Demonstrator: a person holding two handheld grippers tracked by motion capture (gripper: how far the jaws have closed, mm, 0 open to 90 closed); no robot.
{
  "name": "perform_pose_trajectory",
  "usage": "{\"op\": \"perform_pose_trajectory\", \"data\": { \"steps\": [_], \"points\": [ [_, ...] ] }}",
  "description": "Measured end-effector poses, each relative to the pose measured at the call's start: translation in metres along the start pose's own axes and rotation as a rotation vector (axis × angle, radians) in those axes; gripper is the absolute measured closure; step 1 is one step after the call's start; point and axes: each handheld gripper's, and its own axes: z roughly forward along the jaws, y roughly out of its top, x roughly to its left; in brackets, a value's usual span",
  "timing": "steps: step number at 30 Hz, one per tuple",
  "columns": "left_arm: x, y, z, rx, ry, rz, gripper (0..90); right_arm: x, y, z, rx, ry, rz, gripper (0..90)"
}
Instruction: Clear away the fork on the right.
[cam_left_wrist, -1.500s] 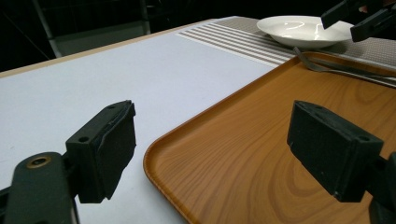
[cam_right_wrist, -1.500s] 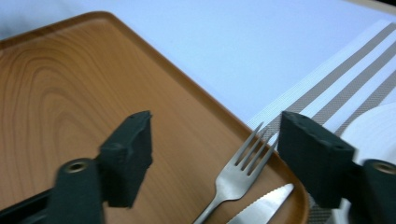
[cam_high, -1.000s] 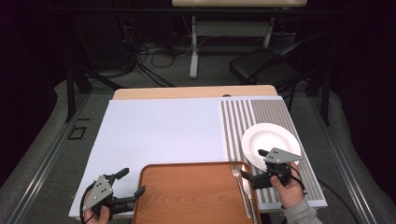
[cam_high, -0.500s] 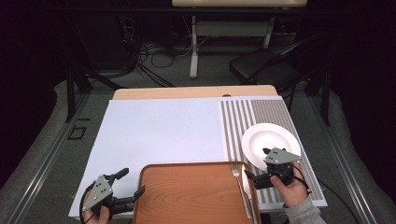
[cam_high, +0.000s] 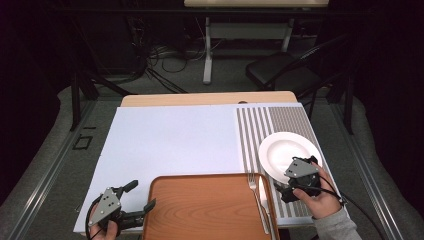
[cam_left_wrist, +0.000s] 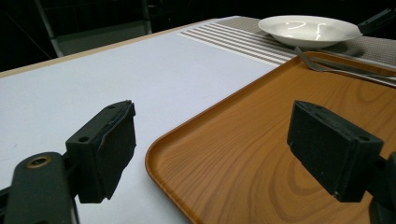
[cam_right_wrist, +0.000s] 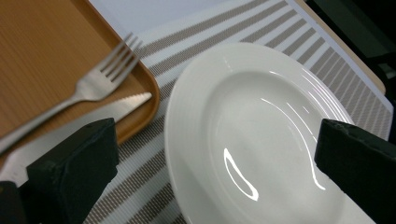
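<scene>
Right gripper (cam_high: 291, 181), jaws wide, hovers over the white plate's (cam_high: 285, 150) near rim — it should bite the rim squarely; left gripper (cam_high: 136, 196), also wide, straddles the tray's (cam_high: 205, 205) near-left edge

The left gripper (cam_left_wrist: 210, 154) is seen with its two black jaws set wide apart and nothing held between them. One jaw is placed over the white sheet (cam_left_wrist: 116, 70) that covers the tabletop; the other is placed over the wooden tray (cam_left_wrist: 252, 140). The tray's rounded near corner is framed between the jaws. A fork (cam_left_wrist: 327, 65) is laid along the tray's far edge, its tines turned toward the striped mat (cam_left_wrist: 233, 39). On that mat, just beyond the tray, a white plate (cam_left_wrist: 310, 29) is set. A strip of bare wood (cam_left_wrist: 60, 56) is shown along the sheet's far edge.
</scene>
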Motion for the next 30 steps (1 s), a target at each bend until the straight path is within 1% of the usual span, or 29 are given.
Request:
{"op": "perform_pose_trajectory", "data": {
  "steps": [5,10,11,12,14,15,16,17,18,21,24,25,26,29,30],
  "points": [
    [0.000,0.000,0.000,0.000,0.000,-0.002,15.9,-0.002,-0.004,0.001,0.077,-0.053,-0.065,0.0],
    [0.000,0.000,0.001,0.001,0.000,-0.003,15.9,0.000,-0.008,0.006,0.129,-0.056,-0.129,0.0],
    [0.000,0.000,0.001,0.001,0.001,-0.004,15.9,0.001,-0.009,0.008,0.128,-0.059,-0.140,0.0],
    [0.000,0.000,0.001,0.002,0.001,-0.004,15.9,0.001,-0.009,0.009,0.153,-0.064,-0.151,0.0],
    [0.000,0.000,0.001,0.001,-0.001,-0.003,15.9,0.003,-0.011,0.011,0.165,-0.073,-0.164,0.0],
    [0.000,0.000,0.001,0.001,-0.001,-0.004,15.9,0.002,-0.011,0.013,0.164,-0.073,-0.183,0.0],
    [0.000,0.000,0.001,0.000,-0.001,-0.004,15.9,0.003,-0.013,0.014,0.170,-0.085,-0.176,0.0],
    [0.000,0.000,0.001,0.001,0.000,-0.005,15.9,0.003,-0.013,0.014,0.186,-0.090,-0.181,0.0],
    [0.000,0.000,0.001,0.001,0.001,-0.004,15.9,0.002,-0.014,0.016,0.183,-0.090,-0.182,0.0],
    [0.000,0.000,0.001,0.001,0.000,-0.004,15.9,0.000,-0.017,0.018,0.211,-0.103,-0.185,0.0],
    [0.000,0.000,0.001,0.002,0.000,-0.004,15.9,-0.003,-0.022,0.022,0.197,-0.111,-0.180,0.0],
    [0.000,0.000,0.001,0.002,0.000,-0.004,15.9,-0.004,-0.022,0.022,0.227,-0.111,-0.174,0.0],
    [0.000,0.000,0.001,0.002,0.000,-0.004,15.9,-0.005,-0.024,0.023,0.224,-0.115,-0.179,0.0],
    [0.000,0.000,0.001,0.002,0.000,-0.005,15.9,-0.008,-0.027,0.025,0.240,-0.125,-0.172,0.0],
    [0.000,0.000,0.001,0.002,0.000,-0.004,15.9,-0.009,-0.029,0.026,0.231,-0.128,-0.178,0.0]
  ]
}}
